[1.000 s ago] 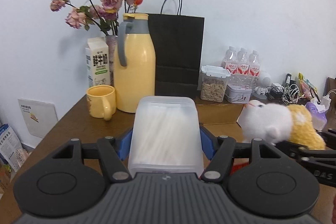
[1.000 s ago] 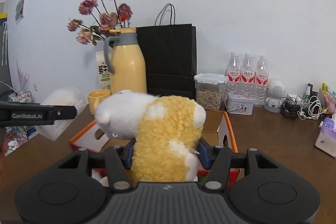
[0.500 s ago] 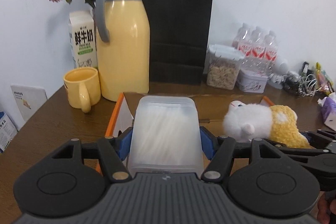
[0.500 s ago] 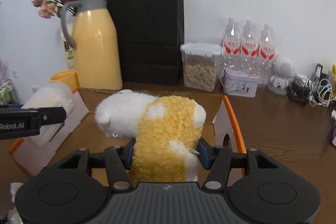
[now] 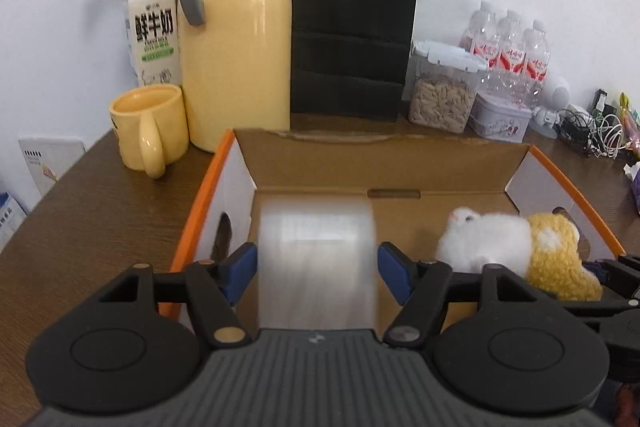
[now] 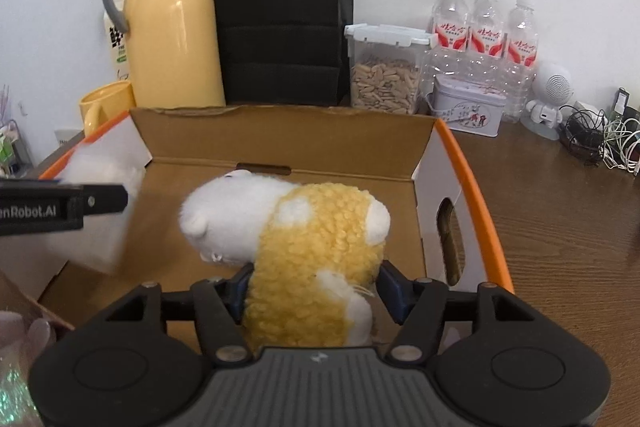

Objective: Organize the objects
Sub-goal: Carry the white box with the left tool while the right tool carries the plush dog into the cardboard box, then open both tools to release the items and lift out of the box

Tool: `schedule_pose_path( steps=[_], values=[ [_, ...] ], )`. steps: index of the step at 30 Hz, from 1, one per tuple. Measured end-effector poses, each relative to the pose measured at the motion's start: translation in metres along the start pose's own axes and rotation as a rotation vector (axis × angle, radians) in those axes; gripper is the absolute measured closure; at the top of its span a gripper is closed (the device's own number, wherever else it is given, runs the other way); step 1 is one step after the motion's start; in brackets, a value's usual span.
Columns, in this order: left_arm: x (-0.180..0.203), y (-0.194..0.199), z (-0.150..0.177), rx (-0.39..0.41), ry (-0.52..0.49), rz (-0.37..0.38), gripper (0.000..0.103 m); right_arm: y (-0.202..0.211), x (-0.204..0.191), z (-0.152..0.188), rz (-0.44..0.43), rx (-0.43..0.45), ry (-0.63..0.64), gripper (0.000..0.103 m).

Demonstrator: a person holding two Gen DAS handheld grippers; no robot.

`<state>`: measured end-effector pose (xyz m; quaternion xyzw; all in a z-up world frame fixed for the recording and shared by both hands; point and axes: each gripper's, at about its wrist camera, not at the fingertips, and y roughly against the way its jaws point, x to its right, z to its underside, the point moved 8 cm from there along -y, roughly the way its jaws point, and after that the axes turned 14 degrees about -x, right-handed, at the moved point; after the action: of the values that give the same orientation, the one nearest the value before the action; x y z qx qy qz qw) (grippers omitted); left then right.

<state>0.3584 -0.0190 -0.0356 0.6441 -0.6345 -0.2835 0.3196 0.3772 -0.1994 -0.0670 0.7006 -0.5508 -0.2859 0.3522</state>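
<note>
My left gripper (image 5: 316,267) is shut on a translucent white plastic box (image 5: 316,259) and holds it inside the left part of an open cardboard box with orange rims (image 5: 360,167). My right gripper (image 6: 312,287) is shut on a white and yellow plush toy (image 6: 304,239) and holds it inside the right part of the same cardboard box (image 6: 280,135). The plush toy also shows in the left wrist view (image 5: 516,247). The plastic box also shows in the right wrist view (image 6: 96,227), partly behind the left gripper's finger (image 6: 60,207).
Behind the cardboard box stand a yellow jug (image 5: 236,39), a yellow mug (image 5: 148,127), a milk carton (image 5: 152,31), a black paper bag (image 5: 352,15), a seed container (image 5: 440,95), a tin (image 5: 500,119) and water bottles (image 5: 508,43). Cables (image 6: 600,143) lie far right.
Both grippers have moved forward and down, from above the table into the cardboard box, each still holding its object. The plastic box looks blurred from motion.
</note>
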Motion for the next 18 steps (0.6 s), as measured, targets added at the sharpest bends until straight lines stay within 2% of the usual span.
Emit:
schedule_pose_path(
  steps=[1,3,4,7,12,18],
  values=[
    [0.0,0.003,-0.001,0.013,0.0,-0.008,0.016,0.0,-0.001,0.001,0.001,0.0,0.003,0.035],
    [0.001,0.01,-0.002,0.046,-0.004,-0.016,0.008,0.003,-0.003,0.001,-0.008,0.005,0.006,0.025],
    [0.001,0.013,-0.003,0.058,-0.007,-0.017,0.0,0.004,-0.004,0.001,-0.013,0.009,0.007,0.016],
    [0.003,0.018,-0.004,0.085,-0.011,-0.028,0.0,0.011,-0.005,0.001,-0.01,0.027,0.005,0.002],
    [0.002,0.027,-0.006,0.102,-0.005,-0.027,0.0,0.024,-0.001,-0.003,-0.001,0.063,-0.016,0.0],
    [0.004,0.054,-0.012,0.167,-0.008,-0.01,0.0,0.047,0.0,-0.007,0.018,0.118,-0.01,0.0]
  ],
)
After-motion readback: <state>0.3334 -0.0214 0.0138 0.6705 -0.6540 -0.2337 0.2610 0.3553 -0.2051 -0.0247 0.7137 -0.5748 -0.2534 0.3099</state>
